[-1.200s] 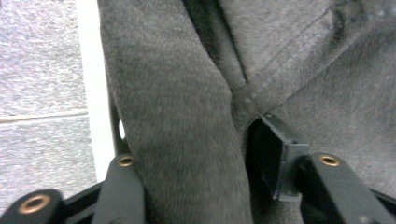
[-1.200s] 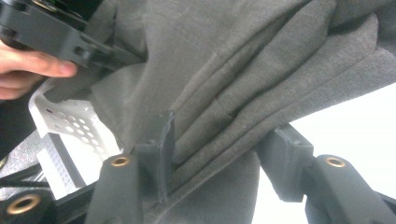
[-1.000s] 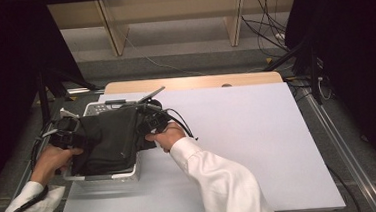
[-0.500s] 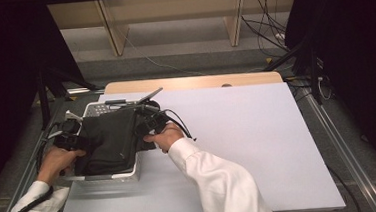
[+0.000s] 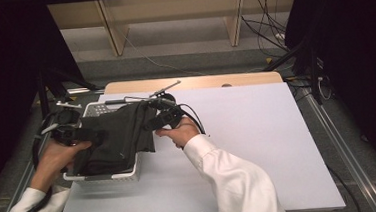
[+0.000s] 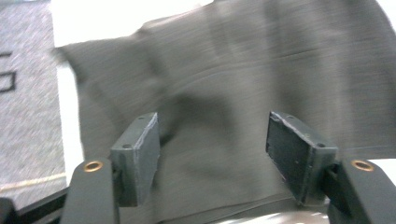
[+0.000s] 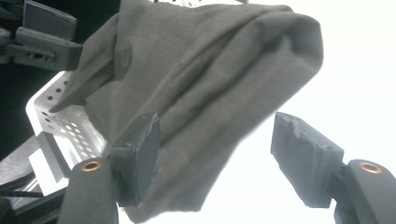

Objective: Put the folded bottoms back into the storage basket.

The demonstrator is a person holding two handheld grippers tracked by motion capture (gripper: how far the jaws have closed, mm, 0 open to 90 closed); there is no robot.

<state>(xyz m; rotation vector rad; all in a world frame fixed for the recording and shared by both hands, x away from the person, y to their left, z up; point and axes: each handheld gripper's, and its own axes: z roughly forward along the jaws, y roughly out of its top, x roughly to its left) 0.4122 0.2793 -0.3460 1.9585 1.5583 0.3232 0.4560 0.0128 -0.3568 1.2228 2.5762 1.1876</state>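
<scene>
Cloth point(image 5: 115, 138) is lying draped over the white basket point(image 5: 101, 178), one edge spilling onto the table point(image 5: 258, 131). Both jaws have just been opening: left gripper point(image 6: 212, 142) and right gripper point(image 7: 215, 154) are standing spread, pinching nothing. Releasing well probably means lifting clear without snagging folds.

white long sleeves point(image 5: 231, 175) on both forearms, cuffs at the wrists. each hand carries a black two-jaw gripper, left gripper point(image 6: 212, 154), right gripper point(image 7: 215, 161): blocky dark grey pads point(image 6: 299, 151), brass-ringed screw holes, black cable point(image 5: 194, 116) trailing.
</scene>
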